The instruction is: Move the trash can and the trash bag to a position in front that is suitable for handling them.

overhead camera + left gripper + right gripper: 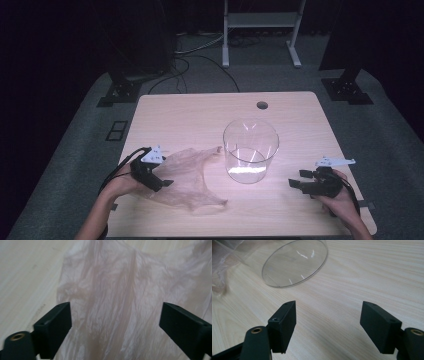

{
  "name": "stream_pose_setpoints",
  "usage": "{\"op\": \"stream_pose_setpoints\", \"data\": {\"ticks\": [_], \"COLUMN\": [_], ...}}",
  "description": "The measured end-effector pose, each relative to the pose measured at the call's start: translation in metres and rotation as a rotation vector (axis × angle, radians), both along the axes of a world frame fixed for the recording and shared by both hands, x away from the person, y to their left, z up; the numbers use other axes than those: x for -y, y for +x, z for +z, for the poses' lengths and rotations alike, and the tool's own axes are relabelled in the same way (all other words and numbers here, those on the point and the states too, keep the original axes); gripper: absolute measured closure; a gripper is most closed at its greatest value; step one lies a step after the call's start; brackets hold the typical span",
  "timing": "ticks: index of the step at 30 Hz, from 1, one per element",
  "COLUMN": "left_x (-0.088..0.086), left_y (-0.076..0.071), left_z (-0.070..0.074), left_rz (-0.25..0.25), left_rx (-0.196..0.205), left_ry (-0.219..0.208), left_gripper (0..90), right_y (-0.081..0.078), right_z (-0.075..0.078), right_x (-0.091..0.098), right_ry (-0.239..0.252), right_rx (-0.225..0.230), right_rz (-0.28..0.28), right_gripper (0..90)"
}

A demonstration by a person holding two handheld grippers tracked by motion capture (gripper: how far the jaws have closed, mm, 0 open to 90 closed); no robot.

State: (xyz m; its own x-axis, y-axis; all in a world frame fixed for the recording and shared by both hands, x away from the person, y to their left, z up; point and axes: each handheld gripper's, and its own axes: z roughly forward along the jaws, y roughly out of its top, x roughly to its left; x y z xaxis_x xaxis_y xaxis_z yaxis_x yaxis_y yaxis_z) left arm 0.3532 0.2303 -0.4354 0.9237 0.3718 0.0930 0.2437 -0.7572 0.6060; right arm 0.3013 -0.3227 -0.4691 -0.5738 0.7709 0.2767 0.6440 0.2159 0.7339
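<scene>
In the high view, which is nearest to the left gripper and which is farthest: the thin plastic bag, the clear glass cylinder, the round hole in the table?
1. Thin plastic bag: directly at the left gripper, spread under its fingers.
2. Clear glass cylinder: to the right, mid-table, upright.
3. Round hole: beyond the cylinder, near the table's far edge.

Crinkled thin plastic bag (120, 295), matt wood table (200, 107)
</scene>
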Motion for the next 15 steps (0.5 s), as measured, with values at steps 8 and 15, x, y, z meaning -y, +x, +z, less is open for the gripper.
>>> {"op": "stream_pose_setpoints", "data": {"ticks": [8, 15], "left_x": [0.004, 0.002], "left_y": [0.004, 0.001], "left_z": [-0.015, -0.02], "left_rz": [-0.061, -0.067], "left_rx": [-0.088, -0.104], "left_ry": [0.055, 0.039], "left_gripper": [29.5, 50.1], "right_y": [0.001, 0.007], "right_z": [-0.001, 0.002], "right_x": [-0.001, -0.002], "right_ry": [-0.004, -0.018], "right_rx": [-0.004, 0.008], "right_rz": [0.009, -0.027], "right_gripper": [28.5, 29.1]}}
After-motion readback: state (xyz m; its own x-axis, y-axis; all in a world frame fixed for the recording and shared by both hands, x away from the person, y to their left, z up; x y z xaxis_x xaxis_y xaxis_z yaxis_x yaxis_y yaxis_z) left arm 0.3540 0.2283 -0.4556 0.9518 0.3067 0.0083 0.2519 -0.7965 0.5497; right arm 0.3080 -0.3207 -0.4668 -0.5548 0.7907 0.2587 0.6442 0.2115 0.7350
